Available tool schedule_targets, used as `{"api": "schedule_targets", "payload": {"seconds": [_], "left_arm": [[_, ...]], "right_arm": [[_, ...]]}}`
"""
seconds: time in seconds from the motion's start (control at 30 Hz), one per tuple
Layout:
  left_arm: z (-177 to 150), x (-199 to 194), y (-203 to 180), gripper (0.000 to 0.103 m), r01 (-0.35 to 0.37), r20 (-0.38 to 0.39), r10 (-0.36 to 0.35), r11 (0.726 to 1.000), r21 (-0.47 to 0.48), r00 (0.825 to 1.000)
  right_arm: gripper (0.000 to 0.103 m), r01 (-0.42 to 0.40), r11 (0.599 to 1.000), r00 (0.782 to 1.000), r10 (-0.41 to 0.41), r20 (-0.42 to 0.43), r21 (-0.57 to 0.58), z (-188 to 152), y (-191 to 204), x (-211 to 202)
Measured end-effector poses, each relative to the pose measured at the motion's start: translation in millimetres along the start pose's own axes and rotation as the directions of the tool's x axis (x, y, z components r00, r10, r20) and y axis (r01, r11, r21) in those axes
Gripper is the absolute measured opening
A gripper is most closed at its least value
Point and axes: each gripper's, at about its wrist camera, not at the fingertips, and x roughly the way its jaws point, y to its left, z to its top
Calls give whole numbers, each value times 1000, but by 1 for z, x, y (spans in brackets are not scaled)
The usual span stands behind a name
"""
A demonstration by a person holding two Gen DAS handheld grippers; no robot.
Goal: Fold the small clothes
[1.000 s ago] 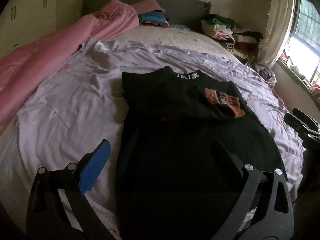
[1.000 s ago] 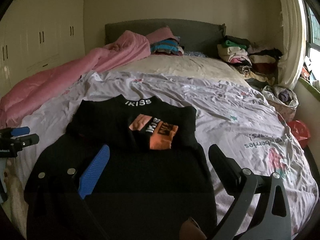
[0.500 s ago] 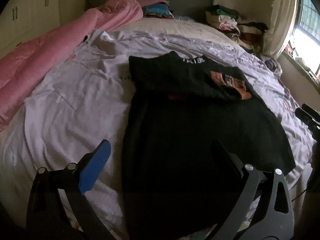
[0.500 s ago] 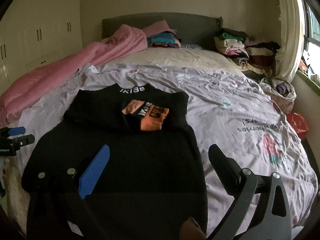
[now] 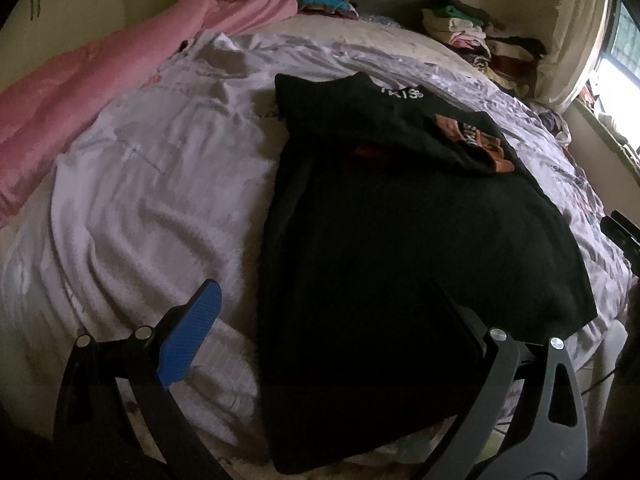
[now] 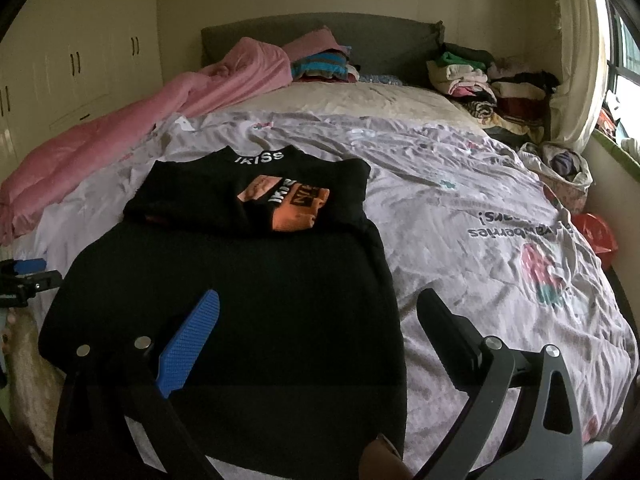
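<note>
- Lying flat on the wrinkled pale lilac printed bedsheet point(image 6: 460, 184) straight ahead of both tongs is a large black knit garment point(image 6: 240, 300), its near hem under the fingertips of each pair.
- The garment's far part is folded back toward the tongs, showing a collar with white letters and an orange printed patch point(image 6: 288, 204) on top.
- The left tongs point(image 5: 328, 312) are spread wide and hold nothing; their blue ribbed finger point(image 5: 192, 336) hovers over the bare sheet just left of the garment's edge, the dark finger over the black cloth.
- The right tongs point(image 6: 320, 320) are likewise spread wide with nothing between them; the blue finger sits over the garment, the dark finger over the sheet just right of it.
- Far ahead and left of the tongs runs a rumpled pink quilt point(image 6: 132, 132).
- Far ahead and right, stacked folded clothes point(image 6: 480, 80) rest by the grey headboard point(image 6: 380, 40).
</note>
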Motion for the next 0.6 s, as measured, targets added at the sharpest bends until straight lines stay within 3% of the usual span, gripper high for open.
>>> {"api": "schedule_targets", "payload": {"seconds": [0.4, 0.6], "left_arm": [[-21, -6, 21, 93, 74, -42, -77, 995, -64, 996], [-33, -6, 29, 60, 121, -73, -127, 989, -86, 989]], "right_arm": [[98, -6, 1000, 1000, 6, -16, 6, -9, -2, -2], [98, -8, 1000, 1000, 8, -21, 5, -11, -2, -1]]}}
